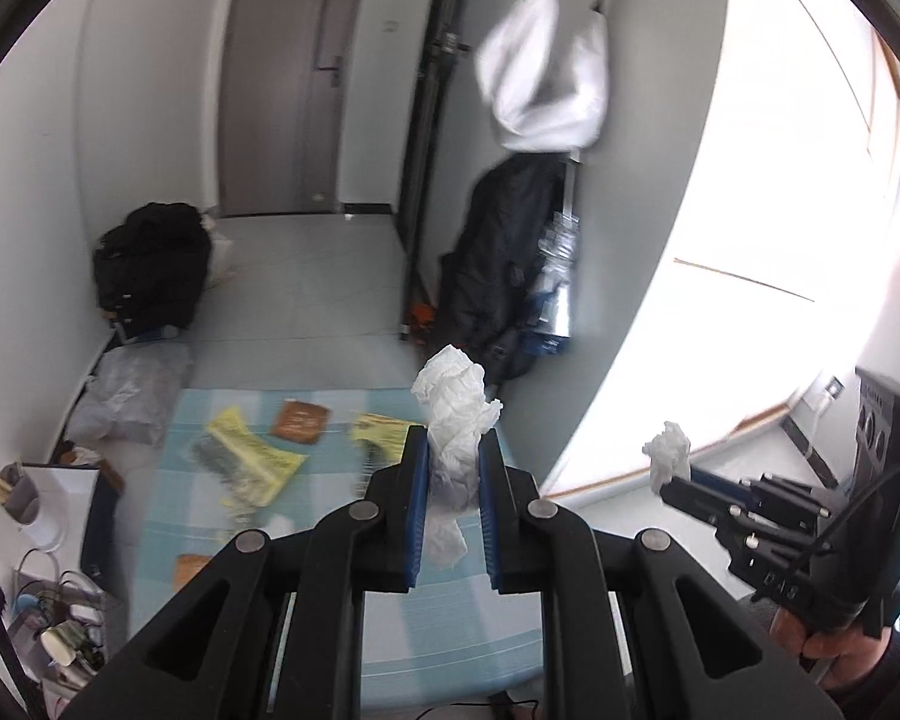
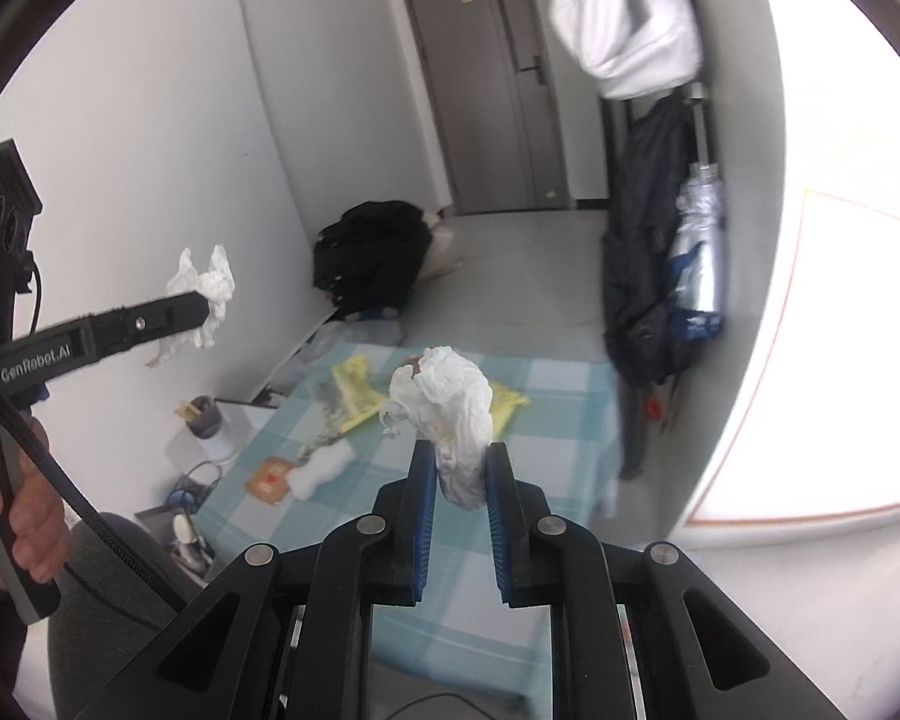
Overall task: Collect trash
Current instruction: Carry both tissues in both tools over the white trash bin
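Note:
In the left wrist view my left gripper [image 1: 455, 441] is shut on a crumpled white tissue [image 1: 453, 396], held above the blue checked tablecloth [image 1: 450, 630]. To its right is my right gripper [image 1: 672, 483], shut on a second white tissue [image 1: 669, 450]. The right wrist view shows that right gripper [image 2: 461, 459] clamped on its tissue [image 2: 444, 390], with the left gripper [image 2: 201, 306] and its tissue [image 2: 207, 288] at the left. Yellow wrappers [image 1: 252, 456] [image 2: 354, 390], a brown packet [image 1: 299, 420], an orange packet [image 2: 270, 480] and a white wad [image 2: 321, 468] lie on the cloth.
A black bag [image 1: 150, 264] sits on the floor by the left wall, with a clear plastic bag [image 1: 132, 396] nearer the table. A dark jacket [image 1: 504, 264], a folded umbrella [image 2: 699, 264] and a white garment [image 1: 540, 78] hang at the right. A grey door [image 1: 288, 78] stands behind.

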`<state>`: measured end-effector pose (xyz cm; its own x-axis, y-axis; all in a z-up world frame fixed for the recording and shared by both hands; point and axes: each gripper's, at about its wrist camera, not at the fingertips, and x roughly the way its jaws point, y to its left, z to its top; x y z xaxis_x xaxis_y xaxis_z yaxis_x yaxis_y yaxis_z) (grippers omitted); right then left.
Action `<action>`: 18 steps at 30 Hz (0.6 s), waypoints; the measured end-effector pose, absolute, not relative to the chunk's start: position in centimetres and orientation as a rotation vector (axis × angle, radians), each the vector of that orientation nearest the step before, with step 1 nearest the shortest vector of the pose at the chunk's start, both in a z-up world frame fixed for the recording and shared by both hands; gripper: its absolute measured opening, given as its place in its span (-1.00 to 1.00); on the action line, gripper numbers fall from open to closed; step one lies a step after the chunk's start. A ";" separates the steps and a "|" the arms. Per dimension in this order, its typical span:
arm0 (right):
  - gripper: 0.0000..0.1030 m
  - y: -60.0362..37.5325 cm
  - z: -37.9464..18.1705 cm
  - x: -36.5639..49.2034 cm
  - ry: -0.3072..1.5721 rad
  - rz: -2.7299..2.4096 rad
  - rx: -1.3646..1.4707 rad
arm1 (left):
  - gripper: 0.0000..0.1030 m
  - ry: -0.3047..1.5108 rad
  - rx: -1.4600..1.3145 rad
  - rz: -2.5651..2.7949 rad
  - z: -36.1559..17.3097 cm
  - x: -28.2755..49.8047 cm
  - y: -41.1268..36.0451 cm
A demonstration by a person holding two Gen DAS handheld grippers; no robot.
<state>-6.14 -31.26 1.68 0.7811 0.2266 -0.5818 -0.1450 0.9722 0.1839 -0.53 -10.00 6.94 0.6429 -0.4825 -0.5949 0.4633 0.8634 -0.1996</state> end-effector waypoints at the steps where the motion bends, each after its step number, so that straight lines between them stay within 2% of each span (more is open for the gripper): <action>1: -0.68 -32.5 1.7 -6.2 0.647 0.182 0.139 | -0.78 0.697 -0.024 -0.558 6.7 -0.5 -11.0; 11: -0.68 -40.4 -1.1 -5.5 0.711 0.057 0.231 | -0.78 0.805 -0.012 -0.680 3.3 1.4 -18.4; 18: -0.68 -44.9 -6.0 -4.0 0.799 -0.015 0.317 | -0.78 0.990 0.027 -0.742 -1.7 3.7 -24.9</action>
<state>-3.95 -44.93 -5.97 0.6997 0.1058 -0.7065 0.1324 0.9527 0.2737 3.70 -24.89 -1.67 0.3272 -0.5551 -0.7647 0.5784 0.7576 -0.3025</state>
